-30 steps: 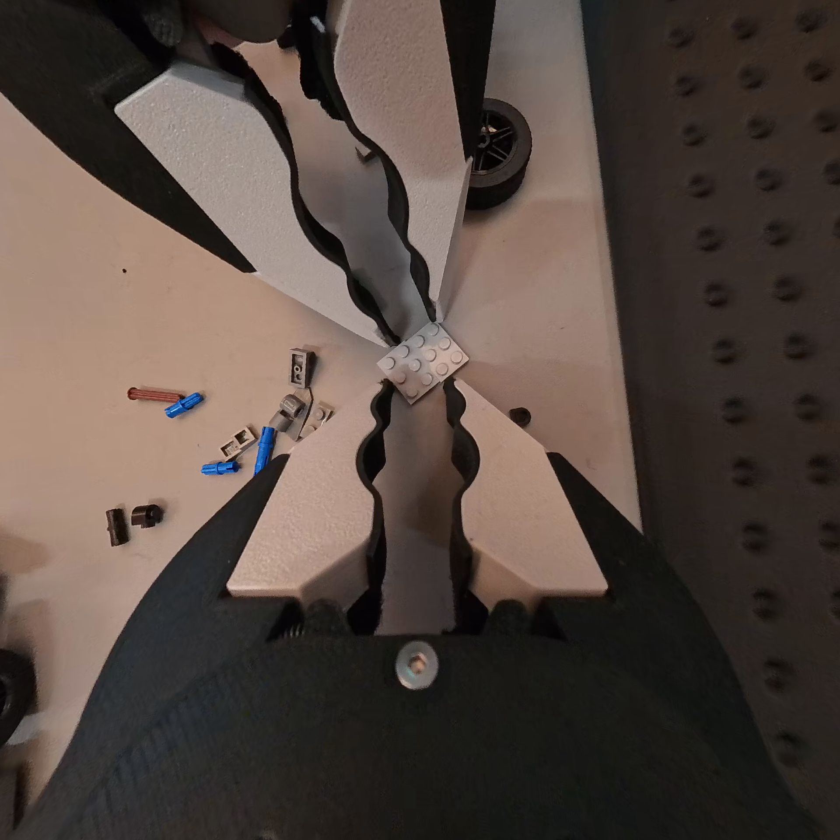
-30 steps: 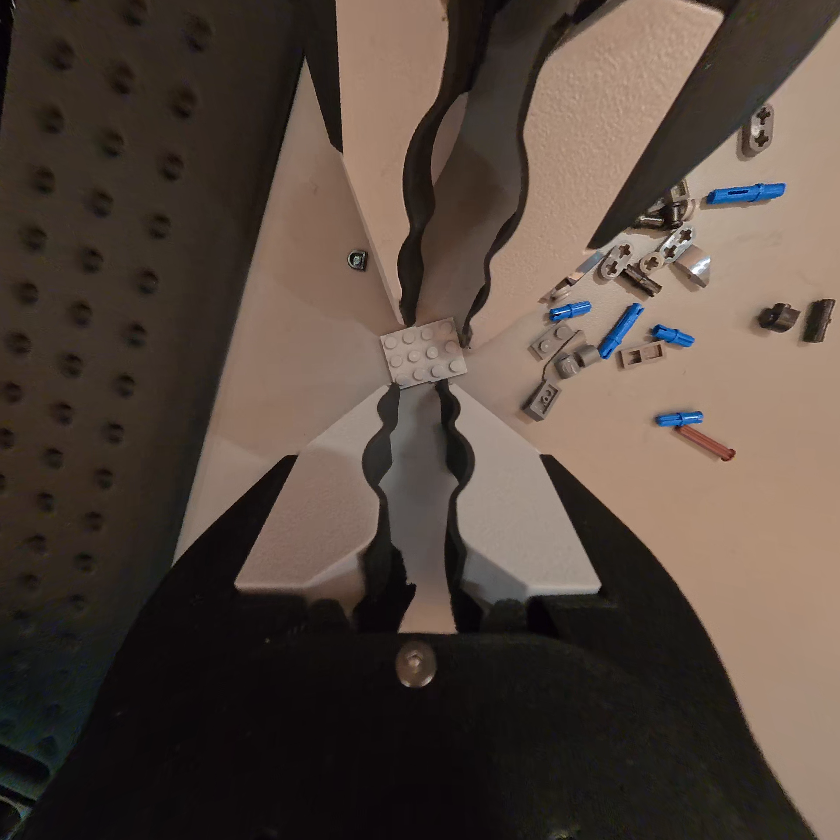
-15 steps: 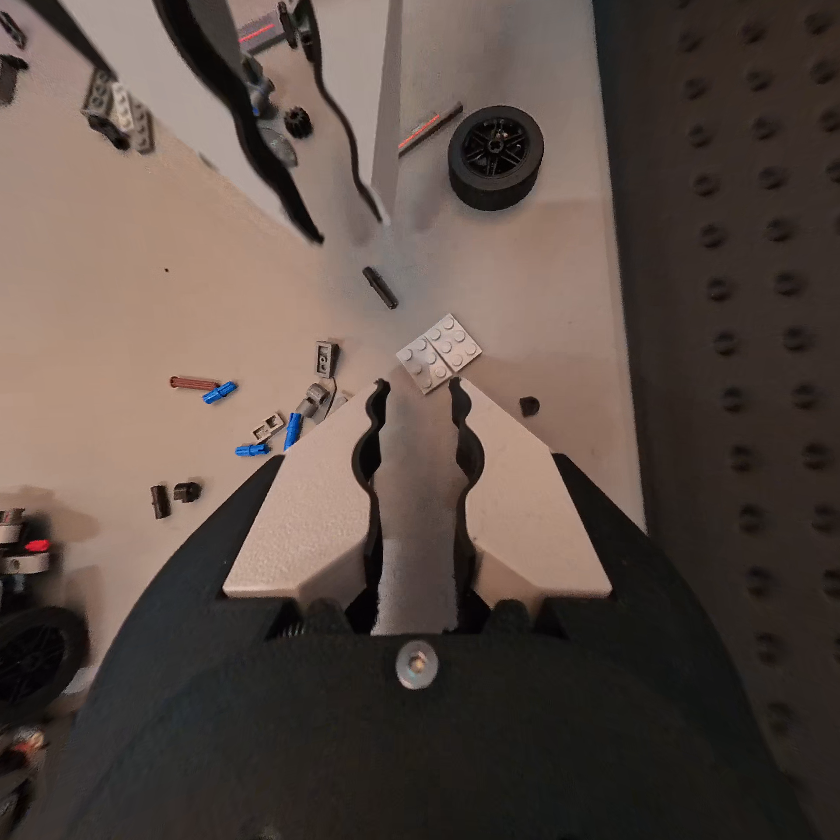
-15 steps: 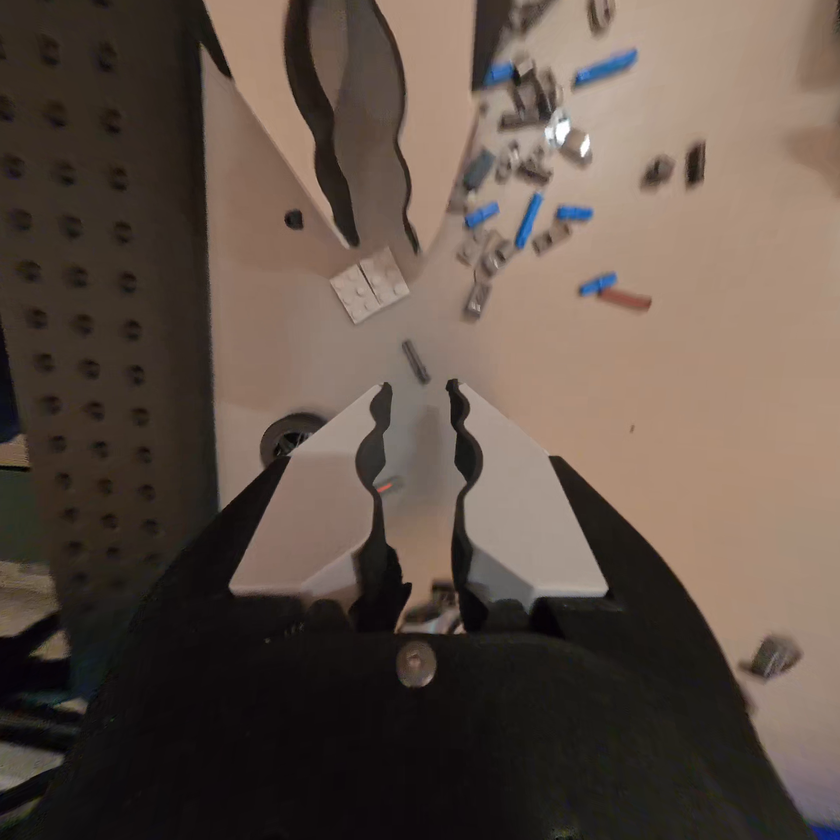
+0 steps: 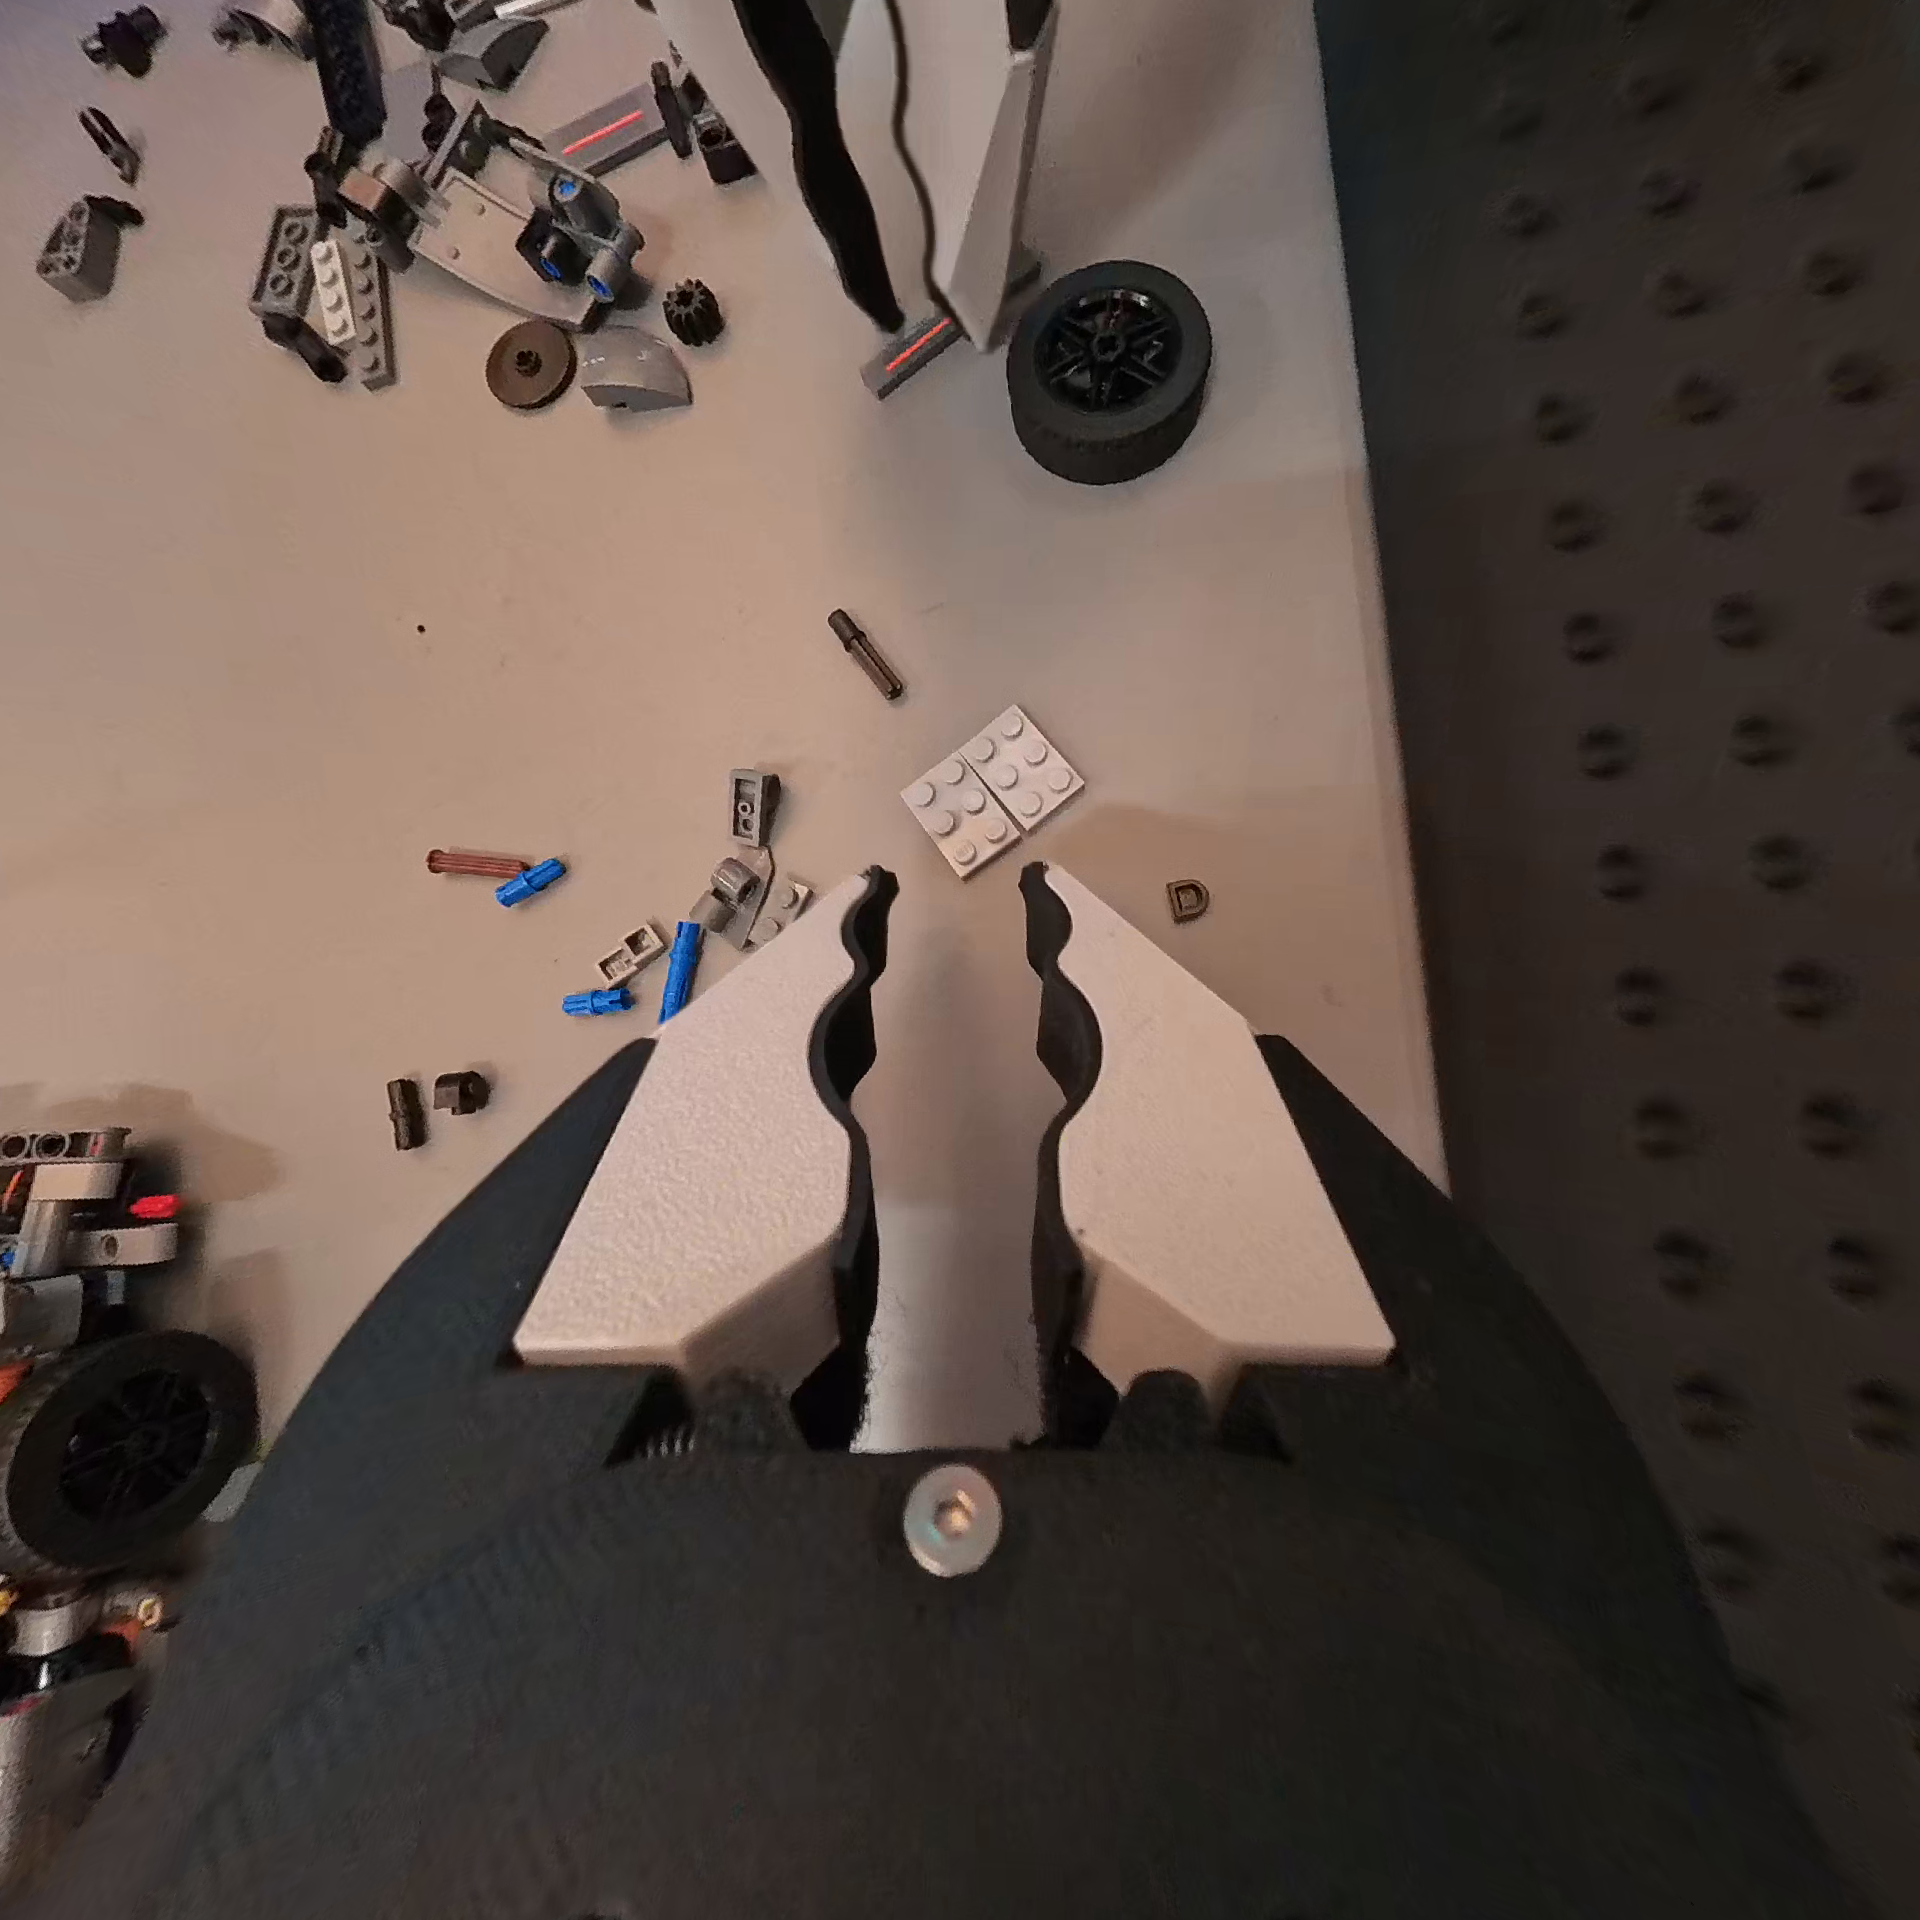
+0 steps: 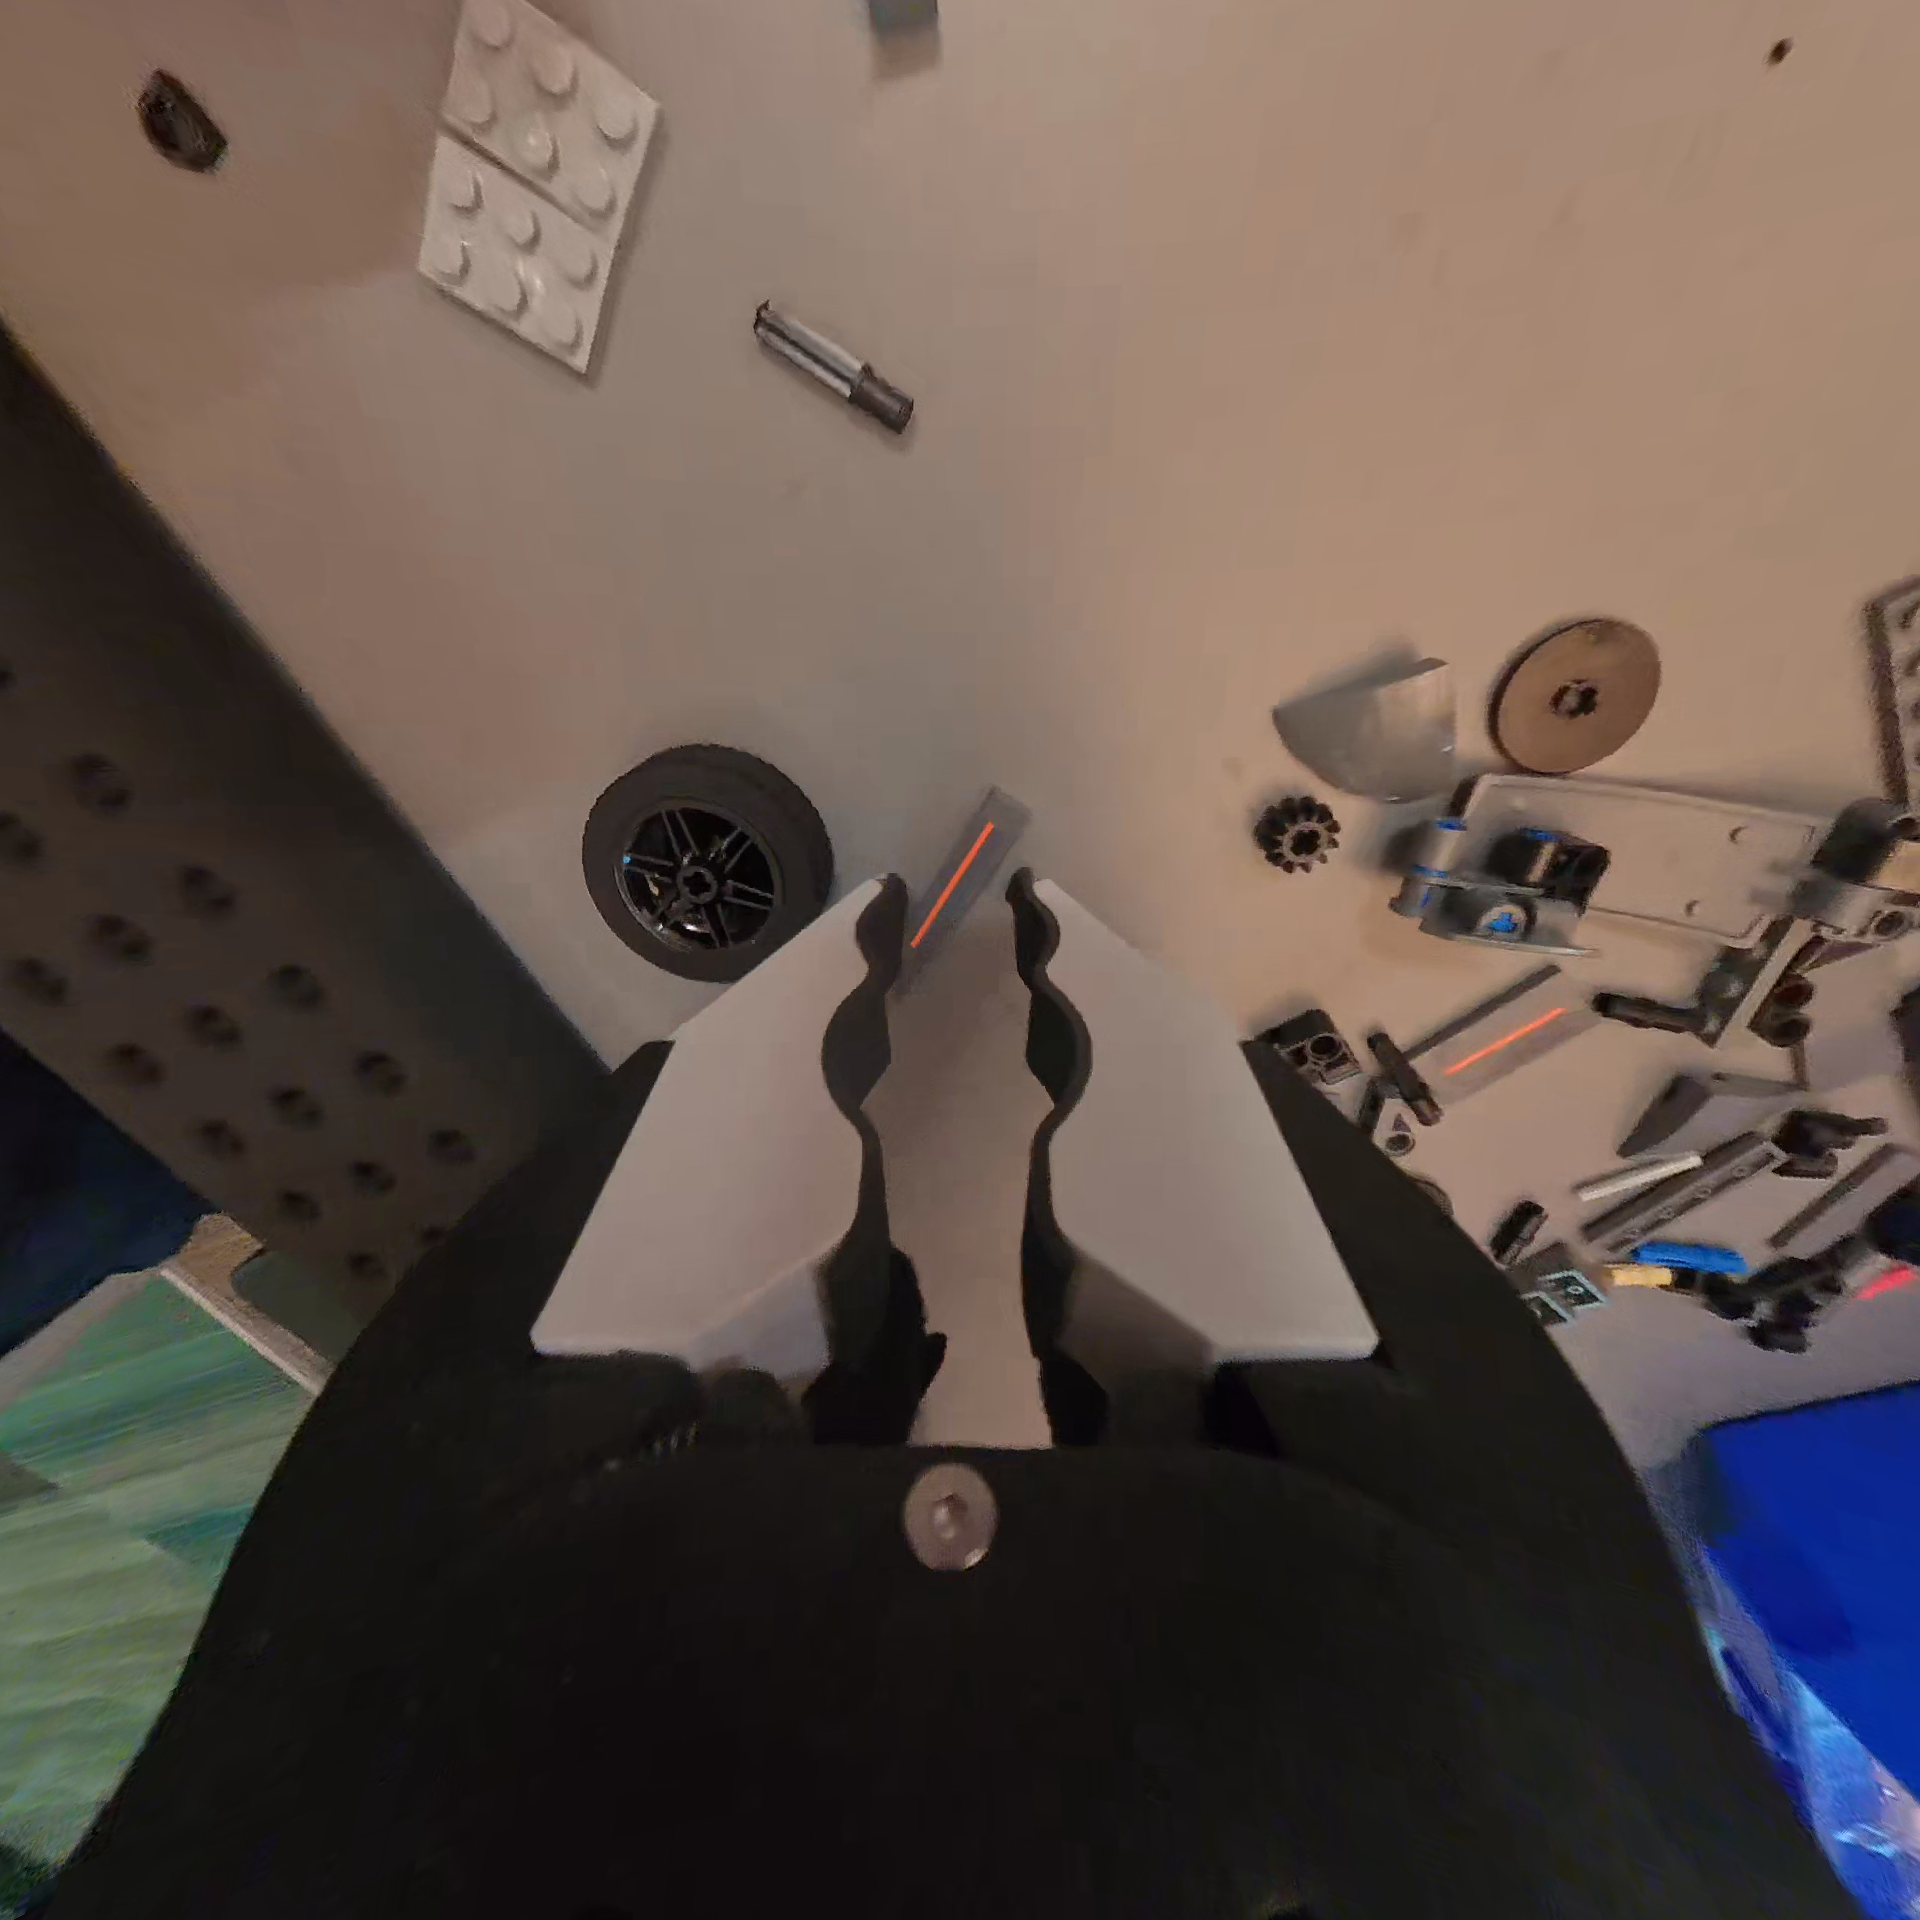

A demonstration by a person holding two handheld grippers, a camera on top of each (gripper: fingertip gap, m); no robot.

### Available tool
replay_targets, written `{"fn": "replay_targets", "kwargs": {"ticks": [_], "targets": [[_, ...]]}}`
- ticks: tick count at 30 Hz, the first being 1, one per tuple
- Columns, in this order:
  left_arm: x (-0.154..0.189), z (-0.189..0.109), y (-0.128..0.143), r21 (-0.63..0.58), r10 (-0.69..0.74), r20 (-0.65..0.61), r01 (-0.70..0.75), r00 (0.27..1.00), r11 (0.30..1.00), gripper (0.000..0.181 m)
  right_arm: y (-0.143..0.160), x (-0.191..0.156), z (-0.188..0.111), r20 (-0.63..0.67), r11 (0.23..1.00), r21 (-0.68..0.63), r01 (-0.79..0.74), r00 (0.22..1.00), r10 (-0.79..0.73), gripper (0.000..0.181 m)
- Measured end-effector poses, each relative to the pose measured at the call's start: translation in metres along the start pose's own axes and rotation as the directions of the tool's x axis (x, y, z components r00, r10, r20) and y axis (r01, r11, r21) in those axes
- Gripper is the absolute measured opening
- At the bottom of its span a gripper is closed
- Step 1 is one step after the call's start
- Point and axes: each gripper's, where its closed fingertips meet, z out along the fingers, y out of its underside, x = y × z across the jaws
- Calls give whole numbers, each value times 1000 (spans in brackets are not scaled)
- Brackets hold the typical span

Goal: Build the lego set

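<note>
Both wavy-edged claws, left claw [image 5: 958, 881] and right claw [image 6: 954, 883], gape empty near two studded grey plates [image 5: 992, 790]

Greys, blacks and a few blues lay on a beige table [image 5: 312, 623]
The studded plates [image 5: 992, 790] were light grey, the wheel [image 5: 1110, 369] black, small pins [image 5: 530, 883] bright blue, and a dark grey tile [image 6: 961, 883] carried an orange-red stripe

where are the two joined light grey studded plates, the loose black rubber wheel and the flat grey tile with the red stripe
two joined light grey studded plates [image 5: 992, 790], left wrist view, on the seam between them
loose black rubber wheel [image 5: 1110, 371], left wrist view, on its spoked hub
flat grey tile with the red stripe [image 6: 961, 883], right wrist view, on the stripe
</note>
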Motion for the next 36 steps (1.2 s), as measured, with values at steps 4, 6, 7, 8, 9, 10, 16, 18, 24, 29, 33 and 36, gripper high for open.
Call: {"fn": "replay_targets", "kwargs": {"ticks": [4,6,7,8,9,10,16,18,24,29,33,36], "targets": [[1,1,2,4,-2,-5,2,1000,1000,24,0,5,1,-28,1000,3,-6,1000,6,6],[1,1,3,2,1,-7,-1,1000,1000,24,0,5,0,-35,1000,6,-1,999,1,6],[2,1,4,1,3,-10,-3,1000,1000,24,0,5,0,-35,1000,11,-2,999,3,5],[2,2,4,2,4,-10,-4,1000,1000,24,-1,5,-1,-31,1000,22,-8,999,9,6],[2,2,5,4,4,-11,-4,1000,1000,24,-5,6,-5,-33,999,45,-17,999,18,5],[1,1,6,5,3,-11,-3,1000,1000,24,-10,6,-10,-40,997,79,-24,999,27,6],[-1,1,6,28,2,-8,-1,1000,1000,24,-69,-29,-40,62,958,284,-42,998,26,5],[0,2,5,38,7,-7,-6,1000,999,24,-82,-39,-36,85,956,288,-51,996,28,6],[4,10,7,9,31,-3,-31,1000,999,24,-97,-55,-21,154,962,253,-99,986,61,5],[11,15,8,3,33,-40,-33,999,999,24,-97,-57,-8,175,966,209,-149,978,113,5],[14,17,7,10,30,-56,-30,998,1000,24,-99,-58,-2,197,965,186,-183,969,145,5],[13,16,7,14,30,-55,-29,998,999,24,-100,-59,-3,203,964,191,-183,968,144,5]]}}
